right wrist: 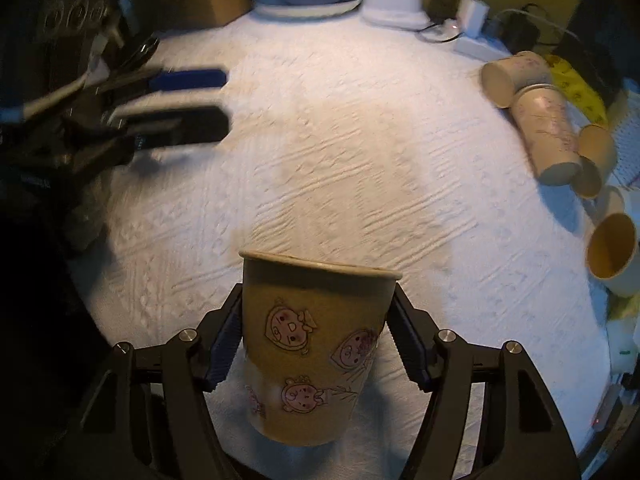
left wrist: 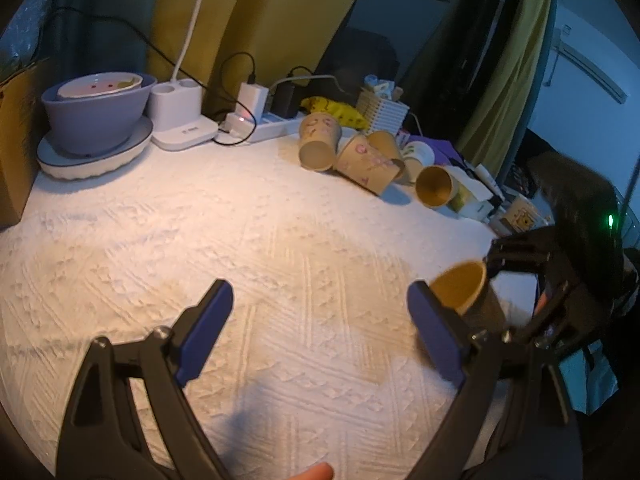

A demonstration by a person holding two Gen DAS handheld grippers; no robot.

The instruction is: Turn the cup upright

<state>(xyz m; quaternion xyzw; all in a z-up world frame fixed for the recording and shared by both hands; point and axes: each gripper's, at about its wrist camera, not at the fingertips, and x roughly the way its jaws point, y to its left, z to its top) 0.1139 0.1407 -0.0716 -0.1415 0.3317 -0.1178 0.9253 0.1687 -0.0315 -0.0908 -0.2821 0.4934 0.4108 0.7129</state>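
Left wrist view: left gripper (left wrist: 320, 332) wide open, holds nothing, over white cloth (left wrist: 280, 240). Cup (left wrist: 464, 288) at right, mouth up, between right gripper (left wrist: 500, 280) fingers.

Right wrist view: right gripper (right wrist: 316, 340) pads closed on cup (right wrist: 316, 344), nearly upright, slightly tilted. Risk: thin paper crushes under squeeze, or cup tips on release. Cartoon faces printed; no readable writing.

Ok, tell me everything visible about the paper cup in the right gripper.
The paper cup looks like tan kraft paper with a rolled rim and cartoon-face prints. It stands mouth up, slightly tilted, between the right gripper fingers, whose ribbed pads press its sides. Whether its base touches the white textured tablecloth is unclear.
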